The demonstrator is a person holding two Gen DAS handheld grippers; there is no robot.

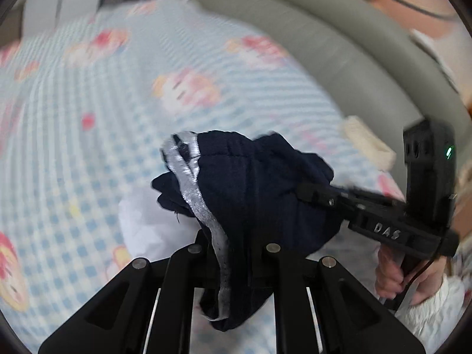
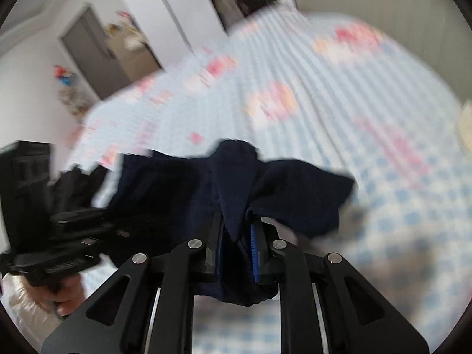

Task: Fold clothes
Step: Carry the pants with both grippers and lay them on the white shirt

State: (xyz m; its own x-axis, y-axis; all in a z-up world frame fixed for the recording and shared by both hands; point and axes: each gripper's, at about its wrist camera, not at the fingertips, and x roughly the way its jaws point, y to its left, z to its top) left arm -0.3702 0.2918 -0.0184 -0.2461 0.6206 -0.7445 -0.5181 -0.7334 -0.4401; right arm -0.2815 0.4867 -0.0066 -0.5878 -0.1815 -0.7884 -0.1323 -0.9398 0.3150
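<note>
Two hand-held grippers, left [image 1: 233,253] and right [image 2: 236,236], each pinch the navy garment with silver stripes [image 1: 250,183]; "DAS" marks the right one's side.

Blue-and-white checked bedsheet [image 1: 88,118] with pink-red cartoon prints covers the bed; grey padded headboard [image 1: 309,38] borders its far edge, a cream ribbed item [image 1: 368,144] lies near that edge, and a grey door [image 2: 88,50] stands beyond the bed.
</note>
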